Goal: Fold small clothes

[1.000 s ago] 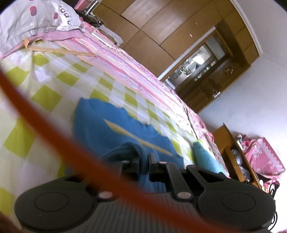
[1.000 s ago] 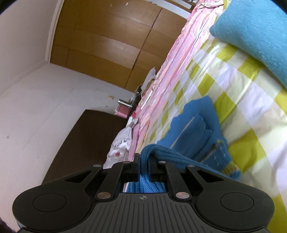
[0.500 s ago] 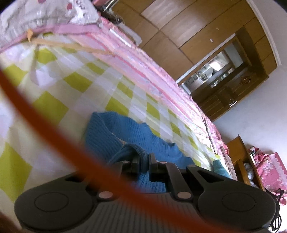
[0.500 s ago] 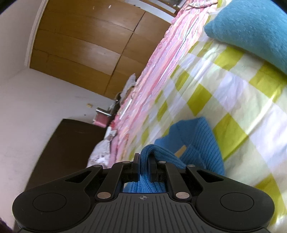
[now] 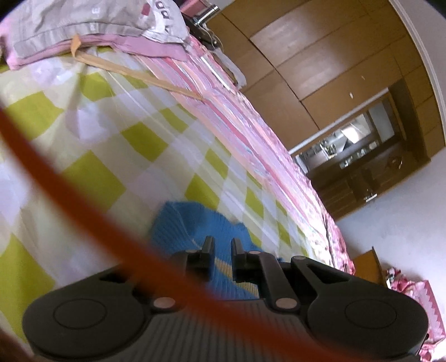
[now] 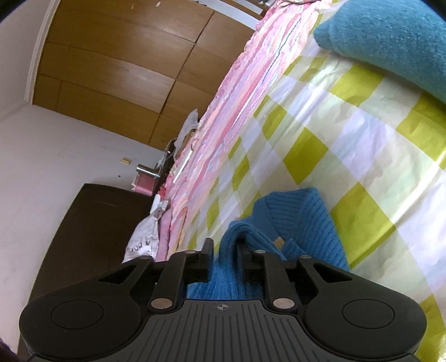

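Observation:
A small blue knit sweater [image 5: 184, 225] with a yellow stripe lies folded on the yellow-and-white checked bed sheet [image 5: 92, 178]. My left gripper [image 5: 222, 245] hovers just above it with its jaws slightly apart and nothing between them. In the right wrist view the same sweater [image 6: 301, 217] lies right under my right gripper [image 6: 224, 246], whose jaws stand apart with a fold of the knit bulging loosely between the fingertips.
A teal cushion [image 6: 390, 41] lies at the far end of the bed. A grey pillow [image 5: 92, 22] and a pink striped blanket [image 5: 223, 103] run along the bed's far side. Wooden wardrobes [image 5: 320, 61] stand behind. A blurred orange cable [image 5: 83, 206] crosses the left view.
Both grippers were shut on folds of the blue sweater; now both have opened and let it go. The sweater has settled lower on the sheet.

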